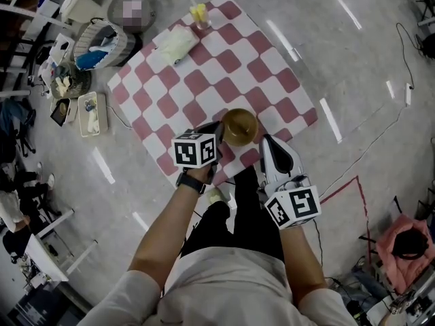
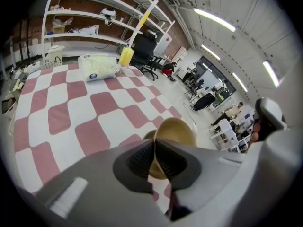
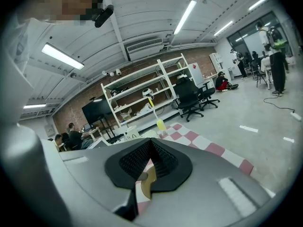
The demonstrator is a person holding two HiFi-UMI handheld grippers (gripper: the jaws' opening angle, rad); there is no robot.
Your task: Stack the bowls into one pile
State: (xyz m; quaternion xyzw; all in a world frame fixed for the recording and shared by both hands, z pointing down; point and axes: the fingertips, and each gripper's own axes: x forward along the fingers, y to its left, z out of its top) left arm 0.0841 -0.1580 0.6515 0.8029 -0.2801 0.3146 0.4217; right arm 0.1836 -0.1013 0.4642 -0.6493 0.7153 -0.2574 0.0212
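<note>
A gold bowl point(image 1: 240, 126) stands near the front edge of the red-and-white checked mat point(image 1: 204, 73). In the left gripper view the bowl point(image 2: 176, 130) lies just past the tips, and a second gold rim shows at its left side. My left gripper point(image 1: 219, 126) is by the bowl's left side, its jaws shut point(image 2: 154, 142) with nothing between the tips. My right gripper point(image 1: 265, 139) is close to the bowl's right side, also shut point(image 3: 151, 141). A sliver of the bowl point(image 3: 148, 183) shows under its pads.
At the mat's far end lie a pale green packet point(image 1: 177, 44) and a cup with a yellow drink and straw point(image 1: 199, 13). A basket point(image 1: 102, 43) and small trays point(image 1: 89, 113) stand on the floor to the left. Shelving point(image 2: 94, 13) rises beyond the mat.
</note>
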